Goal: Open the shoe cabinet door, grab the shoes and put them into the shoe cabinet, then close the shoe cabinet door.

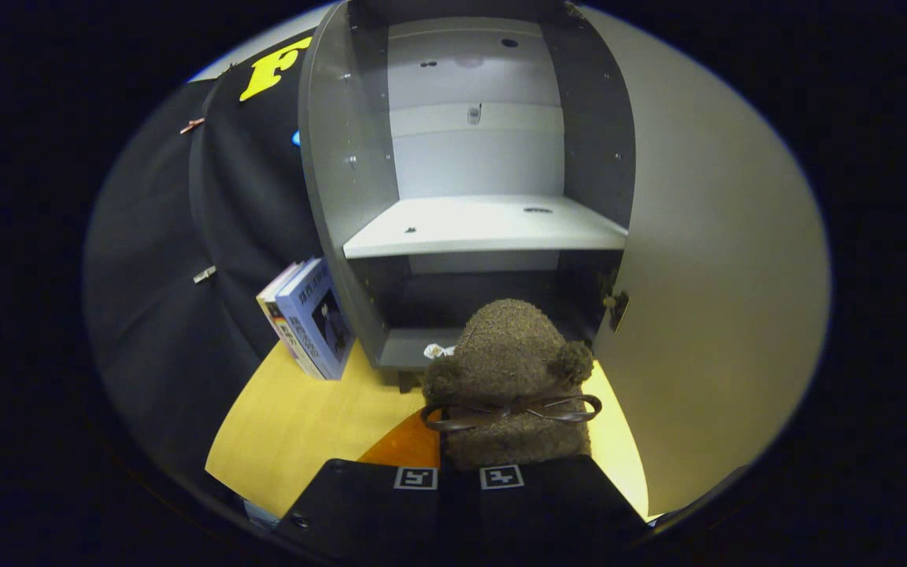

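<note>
Gripper view, from the left: the booth's black cloth wall [186, 260] hangs with a couple of clips pinned to it. Against its foot, toward the far left corner of the yellow wooden table [296, 425], a few books [310, 319] lean upright, their covers tilted toward the cabinet's left side wall and just beside it.

Next comes the shoe cabinet [469, 228], grey, standing at the far edge of the table with its front open. A pale shelf [485, 224] divides it into an upper bay and a darker lower bay; small holes dot the side walls. On the lower floor, near the front lip, lies a small white crumpled scrap [439, 350] — what it is cannot be made out.

Low and centre, the gripper [457, 478] has its two fingers drawn close together, each bearing a square marker, and they pinch the rear of a fuzzy brown shoe [509, 378]. The shoe carries a thin brown ribbon bow and two small pom-poms, and its toe points at the lower bay, raised just ahead of the cabinet's front lip. An orange patch [405, 447] shows on the table beneath it.

To the right, the cabinet door [721, 268] — pale, broad — is swung wide open, hinged [616, 309] at the cabinet's right wall.
</note>
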